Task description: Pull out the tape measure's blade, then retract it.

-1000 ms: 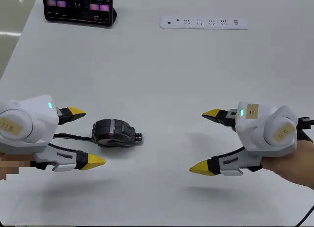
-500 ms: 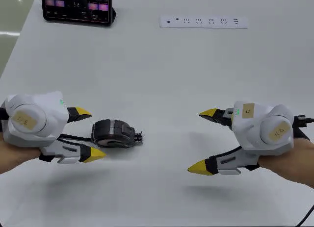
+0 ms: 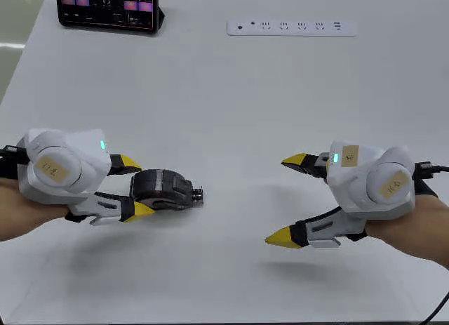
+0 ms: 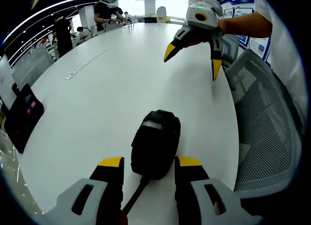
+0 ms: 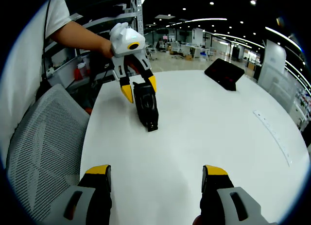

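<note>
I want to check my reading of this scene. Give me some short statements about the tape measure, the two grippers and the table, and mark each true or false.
1. The black round-cased tape measure lies between the left gripper's jaws. True.
2. The right gripper is shut on the blade. False: it is open, holds nothing, and is apart from the tape measure.
3. The blade is stretched across the white table. False: it sits inside the case.
4. A long white power strip lies at the far side. True.
5. The dark tablet stands beside the right gripper. False: it stands at the far left.

No legible text or labels.
</note>
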